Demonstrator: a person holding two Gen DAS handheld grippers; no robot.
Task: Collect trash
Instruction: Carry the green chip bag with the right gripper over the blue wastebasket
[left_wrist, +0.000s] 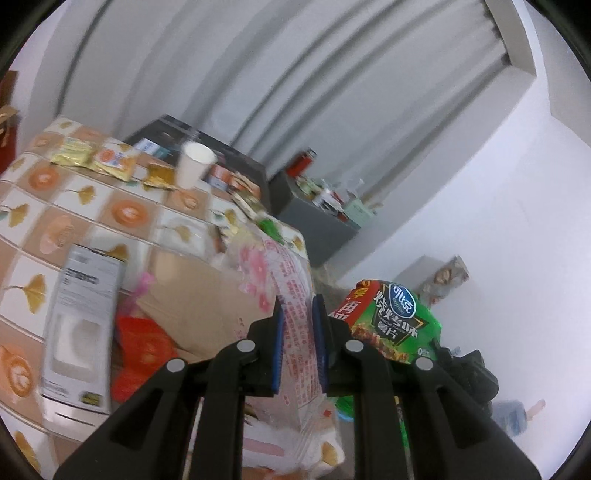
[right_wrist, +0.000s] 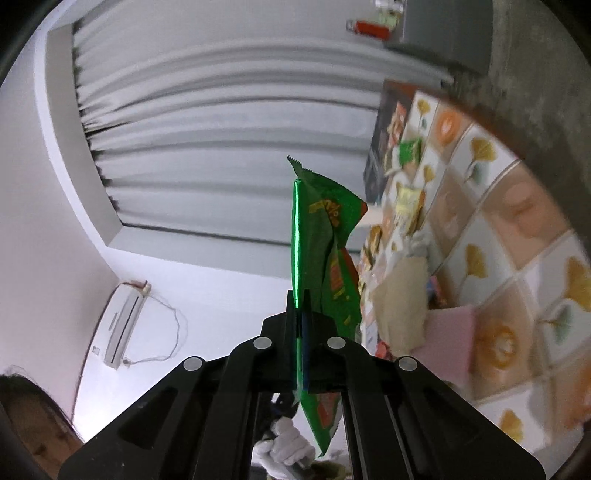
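We hold a clear bag (left_wrist: 295, 325) printed with pink flowers and red text in our left gripper (left_wrist: 298, 321), whose blue pads pinch its edge. The bag hangs open over the table corner; what lies inside it is too blurred for us to tell. Our right gripper (right_wrist: 300, 317) is clamped tight on a green chip packet (right_wrist: 325, 251), which stands upright between the jaws and sticks out both above and below them. In the left view the same packet (left_wrist: 388, 325) sits just right of the bag, off the table.

On the table (left_wrist: 44, 229), under a cloth of ginkgo leaves and orange circles, we see a white paper cup (left_wrist: 194, 164) standing near the far edge. Yellow and orange sachets (left_wrist: 107, 160) lie left of it, and more wrappers (left_wrist: 243, 199) lie to its right. A grey-white carton (left_wrist: 79, 332) lies nearest us, beside a brown cardboard sheet (left_wrist: 199, 291) and a red wrapper (left_wrist: 144, 347).

Behind hang pale curtains (left_wrist: 229, 66), with a grey cabinet (left_wrist: 317, 225) carrying clutter. In the right view an air conditioner (right_wrist: 120, 328) is on the white wall, and a white-gloved hand (right_wrist: 288, 443) shows below the gripper.
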